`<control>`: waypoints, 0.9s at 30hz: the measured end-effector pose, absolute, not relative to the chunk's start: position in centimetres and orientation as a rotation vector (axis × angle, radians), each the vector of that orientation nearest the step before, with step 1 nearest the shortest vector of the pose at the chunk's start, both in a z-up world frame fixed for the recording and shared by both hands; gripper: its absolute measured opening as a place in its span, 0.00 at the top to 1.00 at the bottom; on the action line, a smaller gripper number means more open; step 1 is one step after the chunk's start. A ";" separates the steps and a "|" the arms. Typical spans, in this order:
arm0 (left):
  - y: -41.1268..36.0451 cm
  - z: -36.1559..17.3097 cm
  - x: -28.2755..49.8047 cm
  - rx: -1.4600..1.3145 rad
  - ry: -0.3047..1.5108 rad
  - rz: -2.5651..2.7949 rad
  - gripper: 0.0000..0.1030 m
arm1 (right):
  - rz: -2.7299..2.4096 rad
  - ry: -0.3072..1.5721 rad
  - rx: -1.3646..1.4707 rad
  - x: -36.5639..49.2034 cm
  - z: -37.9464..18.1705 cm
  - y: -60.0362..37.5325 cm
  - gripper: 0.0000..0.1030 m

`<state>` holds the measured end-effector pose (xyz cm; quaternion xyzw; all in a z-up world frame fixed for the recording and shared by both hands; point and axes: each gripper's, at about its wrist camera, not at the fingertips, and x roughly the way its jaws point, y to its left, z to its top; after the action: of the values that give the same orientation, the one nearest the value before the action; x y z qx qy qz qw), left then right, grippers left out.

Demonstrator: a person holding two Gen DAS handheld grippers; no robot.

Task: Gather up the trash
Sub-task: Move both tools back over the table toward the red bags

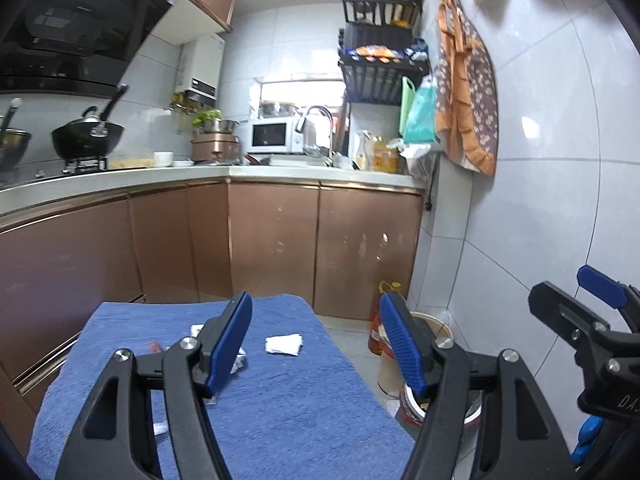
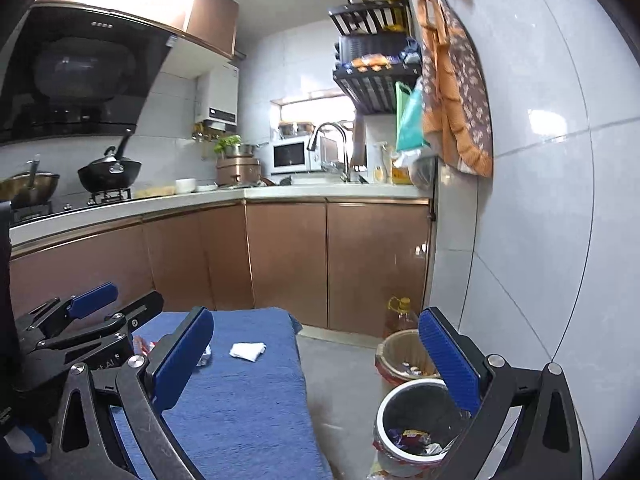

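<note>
A crumpled white tissue (image 1: 283, 345) lies on the blue towel-covered table (image 1: 280, 400); it also shows in the right wrist view (image 2: 248, 351). More small wrappers (image 1: 238, 360) lie partly hidden behind my left gripper's left finger. My left gripper (image 1: 316, 344) is open and empty, above the table's near right part. My right gripper (image 2: 316, 360) is open and empty, held over the gap between the table and a metal trash bin (image 2: 416, 420) that holds wrappers. The right gripper shows at the right edge of the left wrist view (image 1: 592, 304).
A second bin (image 2: 404, 354) and a yellow oil bottle (image 2: 400, 314) stand on the floor behind the metal bin, by the tiled wall (image 2: 540, 240). Brown cabinets (image 2: 280, 260) and a cluttered counter (image 2: 224, 194) run beyond the table.
</note>
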<state>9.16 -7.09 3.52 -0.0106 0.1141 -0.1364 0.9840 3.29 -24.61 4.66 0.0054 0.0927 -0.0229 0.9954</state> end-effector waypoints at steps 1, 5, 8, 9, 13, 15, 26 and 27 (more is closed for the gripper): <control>-6.7 3.6 8.8 -0.024 0.224 -0.269 0.37 | -0.042 0.177 0.008 2.8 5.0 -24.2 0.00; -4.4 4.0 7.1 -0.040 0.197 -0.245 0.37 | -0.032 0.136 0.001 1.5 6.1 -22.8 0.00; -2.8 4.4 5.8 -0.050 0.169 -0.225 0.37 | -0.009 0.114 0.008 0.7 6.6 -21.9 0.00; -2.1 4.6 5.3 -0.054 0.156 -0.214 0.37 | -0.001 0.112 0.009 0.6 6.8 -21.5 0.00; -0.4 4.9 4.4 -0.071 0.129 -0.189 0.37 | 0.008 0.105 -0.012 0.2 7.1 -20.1 0.00; 0.3 4.9 4.2 -0.078 0.126 -0.181 0.37 | 0.018 0.101 -0.017 0.0 7.1 -19.4 0.00; 2.5 2.8 7.0 -0.095 0.218 -0.152 0.35 | 0.104 0.181 0.006 3.1 5.6 -18.0 0.00; 2.7 2.4 7.4 -0.099 0.233 -0.151 0.35 | 0.116 0.203 0.006 3.8 5.3 -17.9 0.00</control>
<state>7.43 2.72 2.43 -0.0494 0.1159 -0.0755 0.9892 3.76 -17.85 5.27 0.0032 0.1014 0.0577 0.9932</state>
